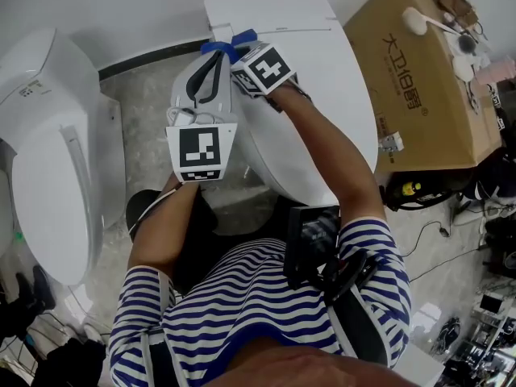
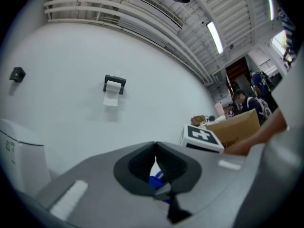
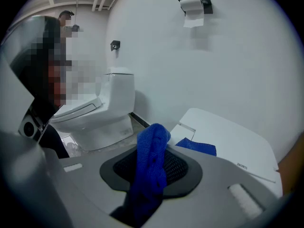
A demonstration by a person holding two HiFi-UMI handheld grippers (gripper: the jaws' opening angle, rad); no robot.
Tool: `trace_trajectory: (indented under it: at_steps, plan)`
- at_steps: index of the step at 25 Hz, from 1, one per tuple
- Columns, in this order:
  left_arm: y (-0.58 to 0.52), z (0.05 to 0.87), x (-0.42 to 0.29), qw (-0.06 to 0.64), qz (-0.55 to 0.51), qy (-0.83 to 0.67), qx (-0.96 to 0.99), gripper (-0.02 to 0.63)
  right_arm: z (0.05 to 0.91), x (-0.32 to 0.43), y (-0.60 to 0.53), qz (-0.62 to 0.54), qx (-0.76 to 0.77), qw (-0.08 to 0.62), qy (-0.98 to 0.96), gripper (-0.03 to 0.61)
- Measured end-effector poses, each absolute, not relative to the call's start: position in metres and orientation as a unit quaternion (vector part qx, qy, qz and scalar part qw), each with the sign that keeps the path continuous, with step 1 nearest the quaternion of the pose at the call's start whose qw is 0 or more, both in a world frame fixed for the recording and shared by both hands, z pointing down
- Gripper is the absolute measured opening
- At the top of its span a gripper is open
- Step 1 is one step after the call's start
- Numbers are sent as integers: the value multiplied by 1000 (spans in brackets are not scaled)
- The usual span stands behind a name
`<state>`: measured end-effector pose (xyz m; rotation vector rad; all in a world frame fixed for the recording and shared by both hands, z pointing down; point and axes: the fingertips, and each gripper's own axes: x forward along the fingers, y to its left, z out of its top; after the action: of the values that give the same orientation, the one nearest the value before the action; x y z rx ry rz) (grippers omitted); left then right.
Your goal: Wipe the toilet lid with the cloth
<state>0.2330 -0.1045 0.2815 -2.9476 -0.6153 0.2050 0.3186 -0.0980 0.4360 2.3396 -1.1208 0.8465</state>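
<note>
The white toilet lid [image 1: 322, 111] runs down the middle of the head view, in front of me. Over its far left corner a blue cloth [image 1: 230, 47] hangs pinched in my right gripper [image 1: 240, 55]. In the right gripper view the cloth [image 3: 151, 175] drapes down between the shut jaws of that gripper [image 3: 153, 141], and a flat corner of it [image 3: 197, 146] lies on the toilet's white back part [image 3: 232, 141]. My left gripper [image 1: 216, 56] is just left of the cloth. Its jaws [image 2: 155, 145] meet at the tips, and a bit of blue [image 2: 155, 182] shows through the gap below them.
A second white toilet [image 1: 48, 176] stands at the left, also in the right gripper view [image 3: 95, 113]. A cardboard box [image 1: 419, 87] with small items on top stands right of the lid. A paper roll holder [image 3: 194, 1] is on the wall. Cables lie on the floor at the right.
</note>
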Motion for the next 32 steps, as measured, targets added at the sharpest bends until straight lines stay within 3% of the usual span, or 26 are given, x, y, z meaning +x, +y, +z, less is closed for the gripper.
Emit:
trace_trajectory:
  at_steps: [11, 22, 32]
  plan:
    - [-84, 281, 232, 67, 71, -220, -971, 3, 399, 330, -56, 265, 869, 170, -382, 118]
    - [-24, 293, 239, 84, 58, -250, -963, 3, 332, 359, 208, 260, 931, 178, -186, 118]
    - [-6, 307, 246, 89, 45, -254, -962, 3, 398, 356, 279, 322, 916, 186, -146, 118]
